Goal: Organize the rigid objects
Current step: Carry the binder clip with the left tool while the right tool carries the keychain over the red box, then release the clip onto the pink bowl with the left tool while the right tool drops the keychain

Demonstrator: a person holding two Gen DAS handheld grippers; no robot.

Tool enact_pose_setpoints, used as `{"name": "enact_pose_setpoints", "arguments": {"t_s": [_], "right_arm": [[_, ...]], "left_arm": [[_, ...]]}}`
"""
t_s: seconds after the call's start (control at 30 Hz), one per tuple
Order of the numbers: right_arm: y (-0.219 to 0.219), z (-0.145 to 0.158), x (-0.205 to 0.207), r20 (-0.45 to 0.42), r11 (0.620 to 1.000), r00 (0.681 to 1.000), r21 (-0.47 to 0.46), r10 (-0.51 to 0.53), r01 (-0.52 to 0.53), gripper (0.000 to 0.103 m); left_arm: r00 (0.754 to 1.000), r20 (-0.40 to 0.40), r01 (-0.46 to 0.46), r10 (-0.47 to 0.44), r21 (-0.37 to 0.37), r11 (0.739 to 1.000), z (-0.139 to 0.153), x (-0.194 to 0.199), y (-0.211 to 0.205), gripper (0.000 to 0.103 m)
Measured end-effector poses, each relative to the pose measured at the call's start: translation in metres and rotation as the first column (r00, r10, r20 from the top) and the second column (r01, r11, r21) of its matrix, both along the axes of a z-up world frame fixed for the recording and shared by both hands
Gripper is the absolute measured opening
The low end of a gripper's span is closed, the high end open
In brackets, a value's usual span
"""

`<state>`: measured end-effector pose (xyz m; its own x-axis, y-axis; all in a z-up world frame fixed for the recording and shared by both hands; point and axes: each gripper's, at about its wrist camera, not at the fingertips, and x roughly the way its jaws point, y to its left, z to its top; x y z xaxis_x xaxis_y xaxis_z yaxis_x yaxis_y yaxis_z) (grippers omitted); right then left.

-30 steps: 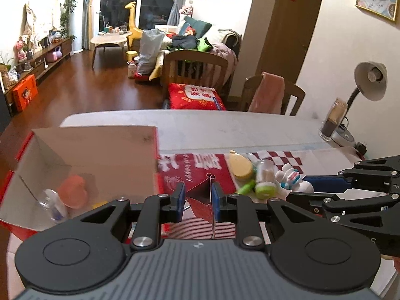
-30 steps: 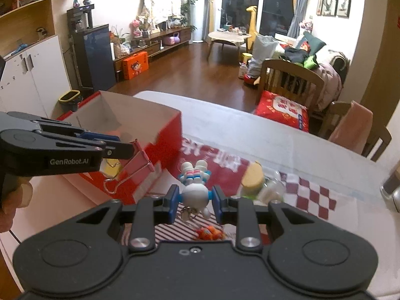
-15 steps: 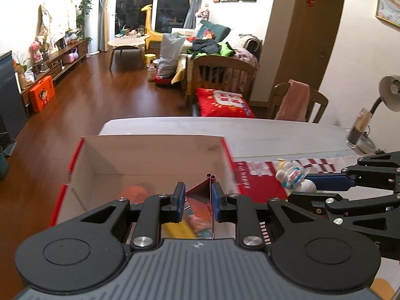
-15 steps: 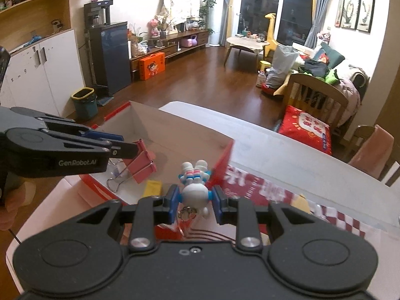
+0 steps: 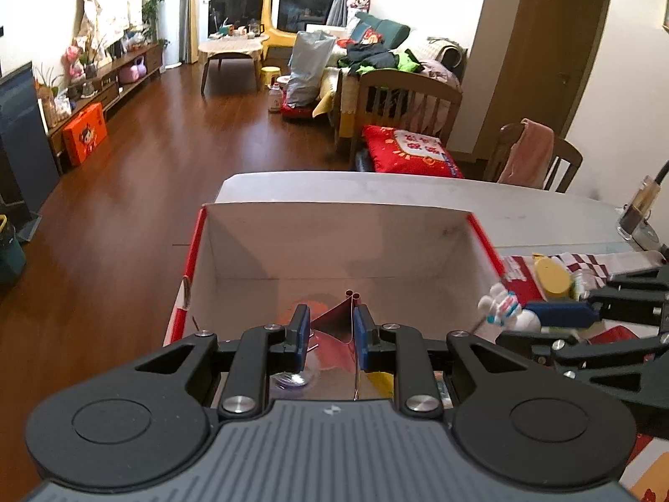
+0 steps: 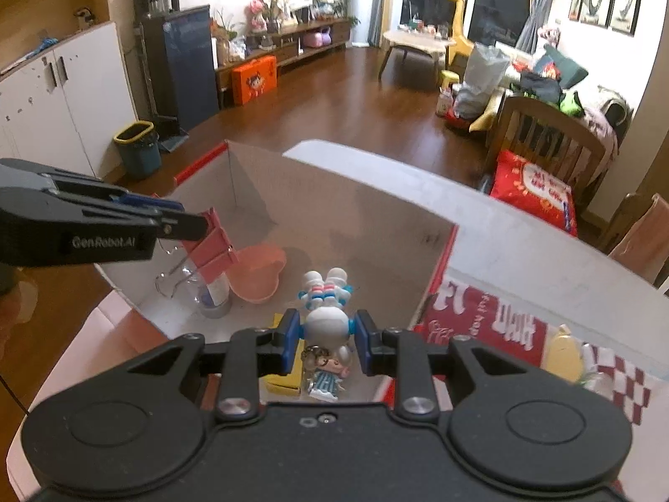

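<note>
**A:** Why are both grippers poised over the cardboard box (image 6: 334, 209)?

**B:** Each carries something to sort. The left gripper (image 5: 331, 330) has its jaws clamped on a pink binder clip (image 6: 211, 242), gripped by its folded body so the wire handles hang free above the box's left wall. The right gripper (image 6: 327, 336) is closed on the white figurine (image 6: 325, 318), squeezing its round middle, above the box floor near the near wall.

**A:** And the box itself?

**B:** It sits at the table's (image 5: 418, 188) left end, open-topped, so things can drop straight in. A pink heart-shaped dish (image 6: 259, 272), a small bottle (image 6: 209, 297) and a yellow block (image 6: 284, 376) already lie inside.

**A:** Next?

**B:** Probably letting go; both loads look well inside the rim.
</note>
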<state>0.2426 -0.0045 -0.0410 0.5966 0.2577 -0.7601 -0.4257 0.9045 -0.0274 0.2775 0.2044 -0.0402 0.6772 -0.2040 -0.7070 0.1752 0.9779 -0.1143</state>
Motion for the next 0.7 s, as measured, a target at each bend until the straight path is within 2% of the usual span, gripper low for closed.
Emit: {"name": "enact_pose_setpoints", "arguments": {"t_s": [0.3,0.7], "right_arm": [[0.023,-0.041,0.028,-0.078,0.999,0.996,-0.031,-0.033,0.030,0.026],[0.035,-0.069,0.044,-0.144,0.997,0.988,-0.070,-0.050,0.040,0.027]], "left_arm": [[0.999,-0.031,-0.028,0.028,0.007,1.000,-0.023,0.037,0.018,0.022],[0.993,-0.103,-0.049,0.056,0.073,0.996,-0.052,0.072,0.022,0.022]]}}
